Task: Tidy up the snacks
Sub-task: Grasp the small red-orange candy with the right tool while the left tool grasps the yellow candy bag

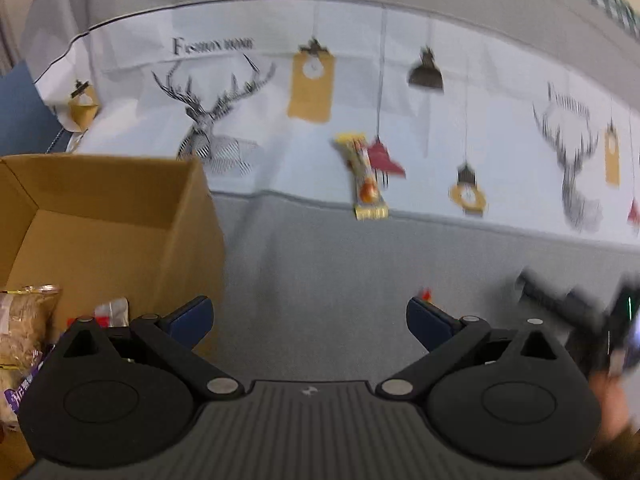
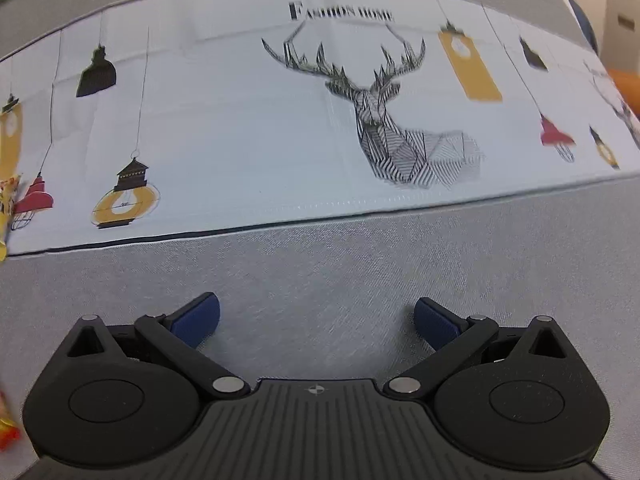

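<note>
A yellow snack bar (image 1: 364, 178) lies on the printed tablecloth (image 1: 280, 128), ahead of my left gripper (image 1: 310, 320), which is open with nothing between its blue pads. A brown cardboard box (image 1: 120, 216) stands at the left; a clear bag of pale snacks (image 1: 24, 332) and a small red-and-white packet (image 1: 112, 312) sit inside it. My right gripper (image 2: 316, 320) is open and empty over the grey cloth (image 2: 320, 264). The edge of the yellow bar (image 2: 6, 200) shows at the far left of the right wrist view. A red-and-yellow wrapper (image 2: 6, 428) peeks in at the lower left.
The other gripper and a hand (image 1: 600, 328) appear blurred at the right of the left wrist view. A dark blue object (image 1: 24, 112) stands behind the box. An orange shape (image 2: 628, 88) and a pale box (image 2: 622, 20) lie past the table's right end.
</note>
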A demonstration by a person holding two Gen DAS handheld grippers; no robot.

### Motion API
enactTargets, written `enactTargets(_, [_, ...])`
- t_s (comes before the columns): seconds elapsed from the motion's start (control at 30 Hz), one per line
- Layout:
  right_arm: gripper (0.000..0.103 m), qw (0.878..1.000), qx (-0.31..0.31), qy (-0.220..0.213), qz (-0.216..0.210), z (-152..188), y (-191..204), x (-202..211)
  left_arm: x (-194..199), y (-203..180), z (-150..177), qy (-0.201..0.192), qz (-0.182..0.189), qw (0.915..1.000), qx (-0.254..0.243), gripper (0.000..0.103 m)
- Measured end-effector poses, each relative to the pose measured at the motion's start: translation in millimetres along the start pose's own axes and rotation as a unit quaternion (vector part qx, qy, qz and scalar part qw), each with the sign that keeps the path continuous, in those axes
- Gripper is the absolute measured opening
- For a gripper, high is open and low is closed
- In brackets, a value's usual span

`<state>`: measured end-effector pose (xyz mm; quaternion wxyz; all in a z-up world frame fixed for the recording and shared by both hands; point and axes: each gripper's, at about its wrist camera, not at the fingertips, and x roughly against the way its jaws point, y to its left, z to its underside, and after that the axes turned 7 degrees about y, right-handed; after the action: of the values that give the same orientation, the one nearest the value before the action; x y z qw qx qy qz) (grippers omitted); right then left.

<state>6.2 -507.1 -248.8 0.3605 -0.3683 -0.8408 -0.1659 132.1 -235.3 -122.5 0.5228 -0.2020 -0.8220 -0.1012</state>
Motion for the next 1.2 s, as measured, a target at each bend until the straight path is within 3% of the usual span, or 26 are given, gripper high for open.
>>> enactTargets(0.07, [0.102, 0.996, 0.016, -0.007, -0.09, 10.8, 13.6, 24.6, 6.3, 8.4, -9.9, -0.009, 0.008, 0.9999, 0.01, 0.103])
enactTargets(0.13, [0.102, 0.984, 0.08, -0.009, -0.159, 22.9, 38.5, 45.4, 10.9, 14.2, -16.5, -0.02, 0.009, 0.9997, 0.015, 0.103])
enactTargets(0.2, [0.102, 0.968, 0.164, 0.0, -0.189, 32.0, 69.3, 54.6, 12.1, 18.6, -20.4, -0.023, 0.005, 0.9995, 0.019, 0.103])
enactTargets(0.23, [0.102, 0.961, 0.204, 0.003, -0.185, 36.4, 85.6, 55.4, 11.4, 20.1, -22.1, -0.02, 0.004, 0.9996, 0.021, 0.103])
enactTargets(0.3, [0.102, 0.955, 0.265, 0.004, -0.131, 45.4, 115.5, 48.3, 8.8, 22.4, -26.8, -0.011, 0.007, 0.9996, 0.027, 0.103])
enactTargets(0.33, [0.102, 0.955, 0.272, -0.003, -0.118, 48.3, 122.0, 44.8, 7.2, 22.4, -29.1, -0.01, 0.01, 0.9996, 0.025, 0.103])
enactTargets(0.43, [0.1, 0.963, 0.234, -0.001, -0.137, 45.7, 118.0, 40.2, -2.9, 14.9, -38.5, -0.014, 0.008, 0.9999, 0.007, 0.103])
enactTargets(0.5, [0.068, 0.963, 0.21, -0.001, -0.169, 46.9, 110.3, 40.9, -14.2, 8.3, -44.8, -0.011, 0.007, 0.9999, 0.002, 0.103])
enactTargets(0.57, [0.049, 0.967, 0.196, -0.014, -0.159, 47.8, 106.7, 45.1, -27.6, 1.3, -51.7, -0.004, 0.01, 0.9999, 0.002, 0.103])
enactTargets(0.73, [0.049, 0.99, 0.092, -0.007, -0.104, 35.0, 69.7, 39.9, -72.5, -24.6, -66.6, 0.009, 0.004, 0.9999, -0.006, 0.103])
enactTargets(0.83, [0.049, 0.994, 0.034, -0.005, -0.1, 37.0, 44.3, 44.2, -111.2, -44.7, -80.6, 0.026, -0.004, 0.9994, -0.022, 0.103])
enactTargets(0.93, [0.052, 0.994, 0.032, -0.011, -0.101, 41.1, 40.3, 44.4, -151.2, -55.5, -103.1, 0.046, -0.004, 0.9985, -0.028, 0.103])
enactTargets(1.03, [0.065, 0.995, 0.058, -0.025, -0.084, 45.5, 50.0, 39.5, -190.2, -63.4, -119.8, 0.079, -0.014, 0.9963, -0.031, 0.103])
enactTargets(1.1, [0.079, 0.993, 0.077, -0.033, -0.084, 49.0, 57.4, 36.9, -209.9, -65.6, -124.5, 0.106, -0.021, 0.9936, -0.035, 0.101])
enactTargets(1.13, [0.079, 0.993, 0.083, -0.036, -0.082, 50.2, 59.1, 37.1, -213.8, -64.9, -124.4, 0.109, -0.027, 0.9931, -0.031, 0.094])
enactTargets(1.17, [0.077, 0.992, 0.083, -0.036, -0.083, 49.8, 58.5, 37.2, -211.5, -63.5, -122.5, 0.099, -0.036, 0.9941, -0.026, 0.07])
enactTargets(1.2, [0.06, 0.993, 0.079, -0.035, -0.083, 48.2, 57.4, 36.5, -203.6, -62.3, -120.4, 0.079, -0.033, 0.9959, -0.027, 0.016])
